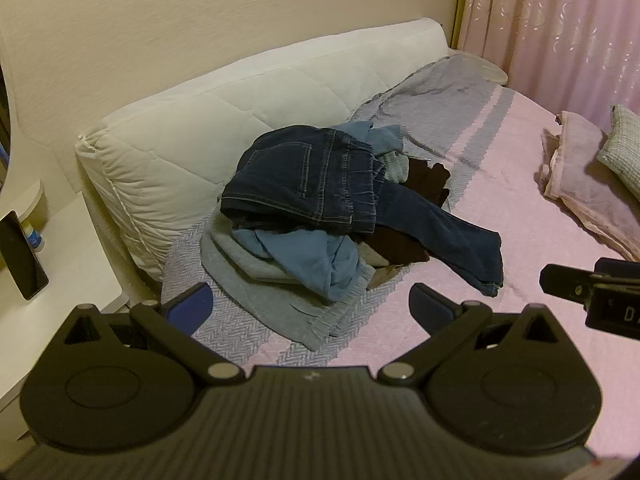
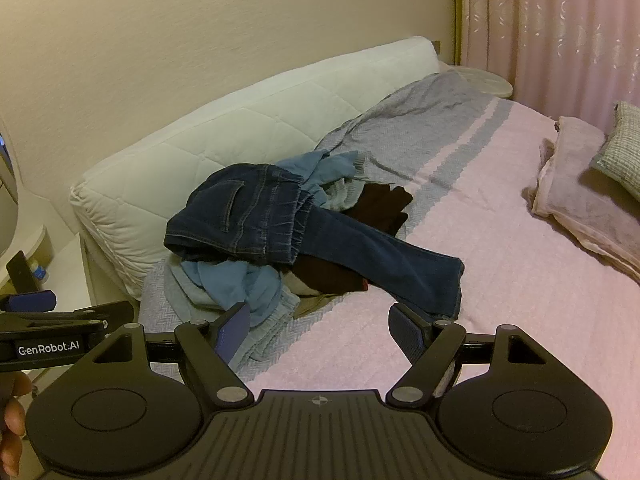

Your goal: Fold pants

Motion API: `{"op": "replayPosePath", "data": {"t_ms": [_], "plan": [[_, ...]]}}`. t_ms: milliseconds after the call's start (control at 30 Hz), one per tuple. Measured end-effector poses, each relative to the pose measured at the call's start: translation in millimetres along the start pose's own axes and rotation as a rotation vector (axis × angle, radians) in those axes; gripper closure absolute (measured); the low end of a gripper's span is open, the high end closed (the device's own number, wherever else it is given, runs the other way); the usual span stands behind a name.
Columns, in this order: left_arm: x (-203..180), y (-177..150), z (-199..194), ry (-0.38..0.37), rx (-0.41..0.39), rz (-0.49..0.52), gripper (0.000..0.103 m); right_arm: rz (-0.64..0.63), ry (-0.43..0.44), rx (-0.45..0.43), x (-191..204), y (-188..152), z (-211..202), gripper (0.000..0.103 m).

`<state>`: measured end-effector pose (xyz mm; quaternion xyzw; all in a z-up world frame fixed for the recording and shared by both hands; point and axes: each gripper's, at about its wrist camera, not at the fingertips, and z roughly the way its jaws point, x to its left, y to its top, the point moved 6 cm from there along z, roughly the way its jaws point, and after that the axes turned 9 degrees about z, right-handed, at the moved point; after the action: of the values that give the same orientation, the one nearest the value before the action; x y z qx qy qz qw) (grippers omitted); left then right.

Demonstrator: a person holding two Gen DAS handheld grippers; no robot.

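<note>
The jeans (image 1: 316,178) lie crumpled atop a heap of clothes (image 1: 304,264) at frame centre, waistband up and one leg trailing lower right onto the bed (image 1: 520,200). Both the left gripper (image 1: 310,306) and the right gripper (image 2: 316,330) hover short of the heap, jaws apart and empty. Denim should be heavy, limp and grippy, so the waistband looks the best hold; open room lies right, while the cushion (image 1: 192,148) hems in the upper left.

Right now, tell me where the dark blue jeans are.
In both wrist views the dark blue jeans lie on top of the clothes pile mid-bed, beside the white quilted cushion, one leg trailing right onto the pink bedspread.
</note>
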<state>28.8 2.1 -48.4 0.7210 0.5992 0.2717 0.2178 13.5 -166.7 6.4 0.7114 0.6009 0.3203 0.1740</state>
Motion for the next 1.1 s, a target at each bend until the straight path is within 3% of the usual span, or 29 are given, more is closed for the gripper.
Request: {"op": "replayPosePath", "data": {"t_ms": [1100], "plan": [[-5.6,2.7,-0.4,-0.012,0.006,0.003,0.001,0.012,-0.005,0.004,-9.2,-2.7,3.8,0.029]]}}
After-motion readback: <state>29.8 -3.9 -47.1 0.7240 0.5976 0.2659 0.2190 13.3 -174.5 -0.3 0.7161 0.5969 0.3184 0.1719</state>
